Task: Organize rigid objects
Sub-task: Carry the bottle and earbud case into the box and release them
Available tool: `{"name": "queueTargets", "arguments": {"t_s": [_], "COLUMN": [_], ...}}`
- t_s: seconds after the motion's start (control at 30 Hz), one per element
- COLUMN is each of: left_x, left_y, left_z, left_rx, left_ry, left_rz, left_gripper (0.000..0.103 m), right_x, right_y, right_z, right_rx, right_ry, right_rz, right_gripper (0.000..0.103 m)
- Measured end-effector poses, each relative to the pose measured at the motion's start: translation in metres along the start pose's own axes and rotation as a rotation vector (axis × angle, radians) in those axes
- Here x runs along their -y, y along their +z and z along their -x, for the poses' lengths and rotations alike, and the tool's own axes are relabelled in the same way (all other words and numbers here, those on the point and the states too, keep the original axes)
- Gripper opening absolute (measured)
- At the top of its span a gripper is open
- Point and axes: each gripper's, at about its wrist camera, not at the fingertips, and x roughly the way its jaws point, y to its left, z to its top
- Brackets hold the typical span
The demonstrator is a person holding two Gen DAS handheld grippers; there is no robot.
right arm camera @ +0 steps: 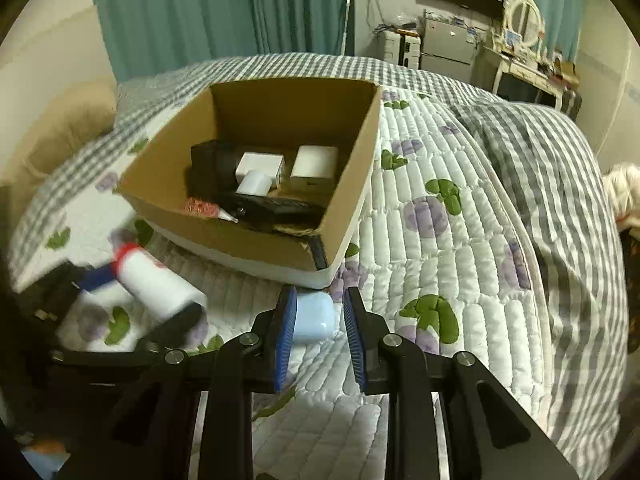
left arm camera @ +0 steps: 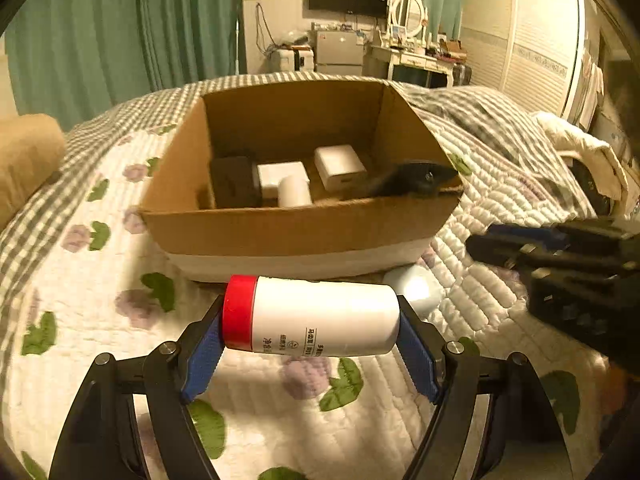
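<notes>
- Here, the left gripper (left arm camera: pixel 310 322) has its jaws clenched on a white bottle (left arm camera: pixel 320 316) with a red cap (left arm camera: pixel 239 312); the bottle lies crosswise between the blue pads (left arm camera: pixel 202 360), cap to the left, held above the quilted bed (left arm camera: pixel 80 320); in the right wrist view the same bottle (right arm camera: pixel 160 292) shows blurred at the near left.
- The right gripper (right arm camera: pixel 320 320) has its jaws released, set either side of a pale blue case (right arm camera: pixel 314 318); the left pad looks close against the case while a gap shows at the right pad; the case rests on the bed just near of the box corner; in the left wrist view it (left arm camera: pixel 416 286) peeks out past the bottle's right end.
- A cardboard box (right arm camera: pixel 352 184) sits open on the bed, far of both grippers; its lower band is white.
- Inside the box: a black block (right arm camera: pixel 210 166) at the left; a flat white box (right arm camera: pixel 260 164) beside it; a square white box (right arm camera: pixel 314 164) further right; a small white cylinder (right arm camera: pixel 254 183) in front of the flat one; a long black item (right arm camera: pixel 276 206) along the near wall; a red-patterned thing (right arm camera: pixel 200 207) at the near left, too blurred to name.
- A grey checked blanket (right arm camera: pixel 560 184) lies over the right and far parts of the bed; a tan pillow (right arm camera: pixel 68 128) is at the far left.
- Green curtains (left arm camera: pixel 100 40) hang behind the bed.
</notes>
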Motion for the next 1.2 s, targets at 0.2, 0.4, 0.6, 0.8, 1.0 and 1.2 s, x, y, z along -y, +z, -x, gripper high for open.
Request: {"name": "queueTargets", "arguments": {"t_s": [0.2, 0.4, 0.6, 0.8, 1.0, 1.2], "left_x": [-0.016, -0.037, -0.047, -0.049, -0.046, -0.041], "left_y": [-0.007, -0.012, -0.013, -0.014, -0.011, 0.012], "left_z": [-0.016, -0.030, -0.029, -0.026, -0.007, 0.038], "left_rx": [-0.031, -0.064, -0.065, -0.063, -0.036, 0.061], "left_ry": [0.048, 0.079, 0.091, 0.086, 0.063, 0.046], "left_rz": [0.028, 0.086, 0.113, 0.110, 0.079, 0.028], "left_gripper": [0.079, 0.079, 0.079, 0.079, 0.079, 0.079], "right_x": [0.004, -0.007, -0.032, -0.036, -0.033, -0.017], "right_y": [-0.003, 0.004, 0.008, 0.006, 0.002, 0.020], "right_z": [-0.024, -0.059, -0.095, -0.103, -0.055, 0.019], "right_rx": [-0.088, -0.223, -0.323, -0.335, -0.231, -0.084], "right_ry": [0.052, 0.079, 0.014, -0.017, 0.084, 0.137], "right_rz": [-0.057, -0.042, 0.032, 0.032, 0.022, 0.021], "right_gripper": [0.040, 0.060, 0.060, 0.055, 0.055, 0.055]}}
